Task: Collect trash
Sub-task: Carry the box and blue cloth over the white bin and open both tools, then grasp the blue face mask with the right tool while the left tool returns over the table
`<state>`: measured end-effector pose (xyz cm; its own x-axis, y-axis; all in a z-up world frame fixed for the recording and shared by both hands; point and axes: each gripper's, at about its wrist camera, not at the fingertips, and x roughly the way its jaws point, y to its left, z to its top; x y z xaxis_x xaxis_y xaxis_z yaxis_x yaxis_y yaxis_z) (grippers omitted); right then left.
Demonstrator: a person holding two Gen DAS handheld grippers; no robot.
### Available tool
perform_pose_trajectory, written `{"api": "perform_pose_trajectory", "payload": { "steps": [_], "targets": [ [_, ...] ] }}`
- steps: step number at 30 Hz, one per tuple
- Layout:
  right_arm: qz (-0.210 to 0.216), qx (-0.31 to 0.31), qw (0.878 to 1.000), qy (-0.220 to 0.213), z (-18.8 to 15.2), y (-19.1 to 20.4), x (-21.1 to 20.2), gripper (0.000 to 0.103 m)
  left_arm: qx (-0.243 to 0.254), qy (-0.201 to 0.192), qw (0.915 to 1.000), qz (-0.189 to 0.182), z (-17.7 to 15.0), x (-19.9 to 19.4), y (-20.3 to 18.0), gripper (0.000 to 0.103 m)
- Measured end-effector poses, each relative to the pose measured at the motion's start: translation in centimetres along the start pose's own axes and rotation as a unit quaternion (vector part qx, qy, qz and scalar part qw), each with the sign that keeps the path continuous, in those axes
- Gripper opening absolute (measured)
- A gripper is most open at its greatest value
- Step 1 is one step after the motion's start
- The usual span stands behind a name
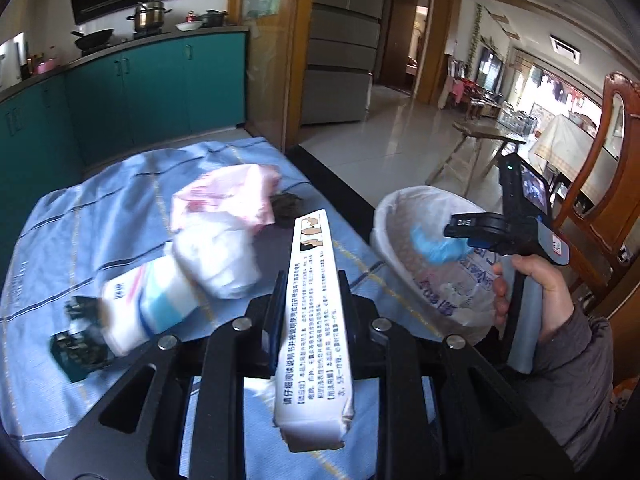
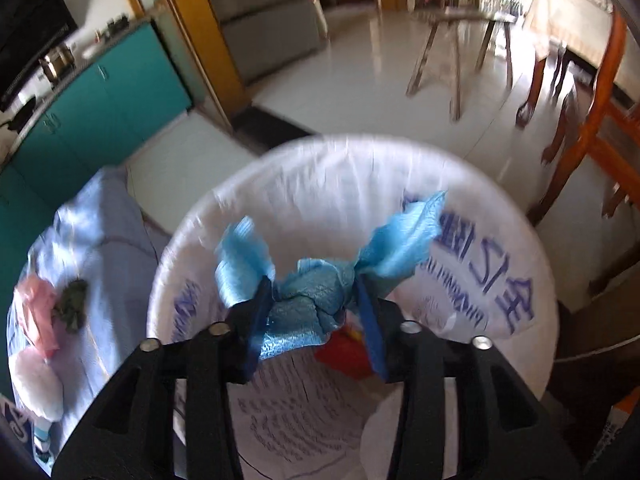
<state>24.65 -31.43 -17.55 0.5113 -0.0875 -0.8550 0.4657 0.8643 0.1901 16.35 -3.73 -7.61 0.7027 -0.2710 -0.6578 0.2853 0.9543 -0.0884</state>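
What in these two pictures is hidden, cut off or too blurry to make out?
- Left wrist view: the white printed box hides the cloth under it; its small print is unreadable.
- Left wrist view: the dark clump sits half behind the pink-and-white plastic bag.
- Right wrist view: motion blur smears the white bag-lined bin lettering; the crumpled blue plastic covers most of the red item inside.

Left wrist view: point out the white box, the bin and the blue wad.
white box [image 1: 316, 300], left wrist view, on its printed face
bin [image 1: 396, 200], left wrist view, on its lined rim
blue wad [image 1: 434, 246], left wrist view, on its crumpled body
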Motion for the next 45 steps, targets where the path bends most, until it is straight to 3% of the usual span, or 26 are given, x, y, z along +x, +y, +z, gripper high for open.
{"api": "perform_pose_trajectory", "payload": {
  "steps": [3, 5, 9, 12, 16, 18, 20, 22, 28, 32, 33, 34, 36, 39, 42, 45],
  "targets": [
    [0.010, 0.050, 0.998, -0.049, 0.2, -1.2, -2.0, 0.057, 0.014, 0.009, 0.9997, -0.015, 0.5, 2.0, -1.9, 0.024],
    [0.015, 0.094, 0.991, -0.097, 0.3, -2.6, -3.8, 0.070, 0.027, 0.015, 0.9992, -0.026, 0.9, 3.3, -3.2, 0.024],
    [0.026, 0.204, 0.965, -0.166, -0.4, -6.6, -6.1, 0.072, 0.045, 0.034, 0.9969, -0.054, 1.9, 7.1, -6.4, 0.024],
    [0.027, 0.256, 0.947, -0.191, -0.8, -8.8, -6.8, 0.074, 0.047, 0.051, 0.9943, -0.081, 2.7, 9.9, -8.4, 0.024],
    [0.029, 0.262, 0.941, -0.211, -0.6, -9.6, -7.4, 0.074, 0.058, 0.063, 0.9898, -0.114, 3.2, 12.9, -11.5, 0.026],
    [0.040, 0.253, 0.941, -0.220, -0.4, -9.4, -7.6, 0.074, 0.065, 0.069, 0.9869, -0.131, 3.2, 13.9, -12.5, 0.040],
    [0.053, 0.231, 0.943, -0.233, -0.4, -9.1, -8.1, 0.076, 0.057, 0.064, 0.9895, -0.116, 3.3, 13.7, -12.6, 0.059],
    [0.071, 0.209, 0.945, -0.240, -0.2, -8.1, -8.3, 0.077, 0.047, 0.047, 0.9928, -0.100, 3.5, 12.7, -11.8, 0.067],
    [0.128, 0.105, 0.965, -0.205, 0.4, -3.6, -7.5, 0.081, 0.008, -0.013, 0.9999, 0.008, 2.7, 7.0, -5.5, 0.074],
    [0.218, -0.029, 0.966, -0.133, -0.3, 2.0, -6.6, 0.081, -0.060, -0.042, 0.9954, 0.062, 1.2, 3.1, 0.1, 0.077],
    [0.250, -0.067, 0.960, -0.108, -0.7, 3.5, -6.4, 0.081, -0.071, -0.043, 0.9938, 0.074, 1.0, 2.3, 1.3, 0.077],
    [0.297, -0.123, 0.945, -0.063, -1.6, 5.7, -6.1, 0.081, -0.078, -0.045, 0.9919, 0.089, 0.7, 1.4, 2.5, 0.078],
    [0.331, -0.220, 0.917, -0.017, -4.0, 9.4, -6.3, 0.081, -0.082, -0.053, 0.9869, 0.129, -0.1, -0.2, 4.4, 0.082],
    [0.316, -0.350, 0.881, -0.015, -7.8, 12.9, -7.4, 0.081, -0.100, -0.055, 0.9774, 0.178, -1.7, -2.4, 7.9, 0.084],
    [0.324, -0.445, 0.835, 0.000, -11.9, 15.1, -8.0, 0.081, -0.134, -0.045, 0.9694, 0.201, -3.4, -4.0, 11.1, 0.084],
    [0.314, -0.485, 0.816, 0.001, -13.6, 16.0, -8.0, 0.080, -0.160, -0.031, 0.9619, 0.219, -4.9, -5.3, 13.8, 0.085]
  ]
}}
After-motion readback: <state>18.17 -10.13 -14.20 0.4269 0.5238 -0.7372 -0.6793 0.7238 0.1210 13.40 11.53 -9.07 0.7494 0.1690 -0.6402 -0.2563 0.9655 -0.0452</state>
